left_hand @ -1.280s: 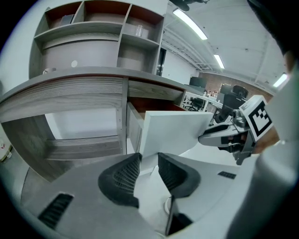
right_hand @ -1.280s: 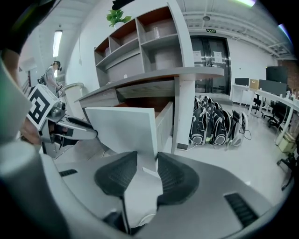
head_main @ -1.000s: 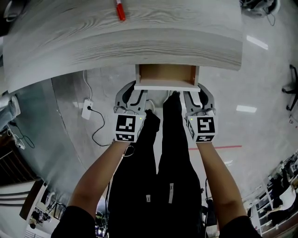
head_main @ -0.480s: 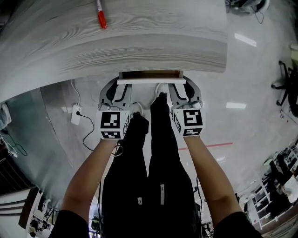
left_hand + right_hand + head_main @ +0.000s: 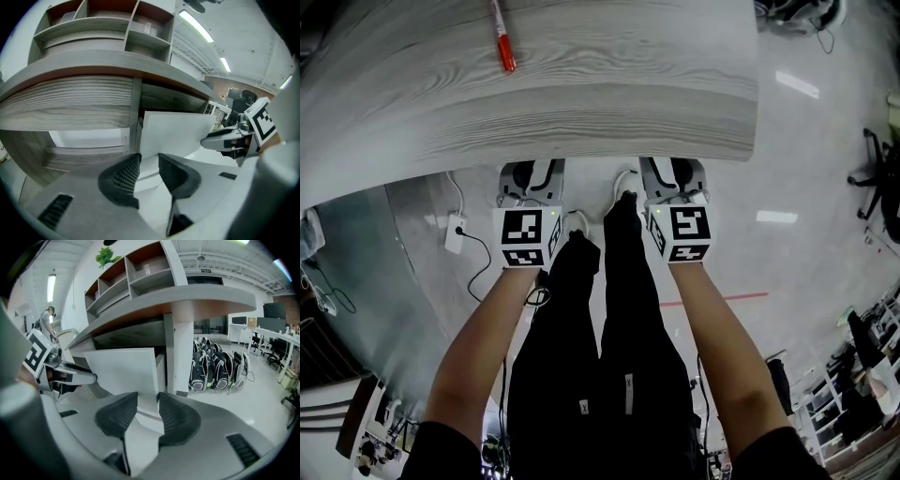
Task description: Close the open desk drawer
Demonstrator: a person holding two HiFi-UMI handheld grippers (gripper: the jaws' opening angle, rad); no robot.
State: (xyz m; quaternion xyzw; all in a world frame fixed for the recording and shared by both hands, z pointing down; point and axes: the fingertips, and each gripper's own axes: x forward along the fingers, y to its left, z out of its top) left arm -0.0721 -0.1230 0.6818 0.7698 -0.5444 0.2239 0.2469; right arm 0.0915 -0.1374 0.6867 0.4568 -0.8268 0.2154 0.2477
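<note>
In the head view the drawer is out of sight under the grey wood desk top (image 5: 581,84). The fingertips of my left gripper (image 5: 530,171) and right gripper (image 5: 673,169) are tucked under the desk's front edge. The white drawer front (image 5: 180,133) stands close under the desk in the left gripper view. There my left gripper (image 5: 146,161) has its jaws close together on the front's lower left corner. In the right gripper view my right gripper (image 5: 147,400) pinches the lower right corner of the drawer front (image 5: 124,371) the same way.
A red pen (image 5: 502,42) lies on the desk top. A power strip (image 5: 455,234) and its cable lie on the floor at left. The person's legs (image 5: 600,309) stand between my arms. A desk leg (image 5: 180,357) rises right of the drawer, with bags (image 5: 220,369) beyond it.
The drawer has slid in under the desk top until it no longer shows from above. Both grippers have moved forward with it to the desk's edge.
</note>
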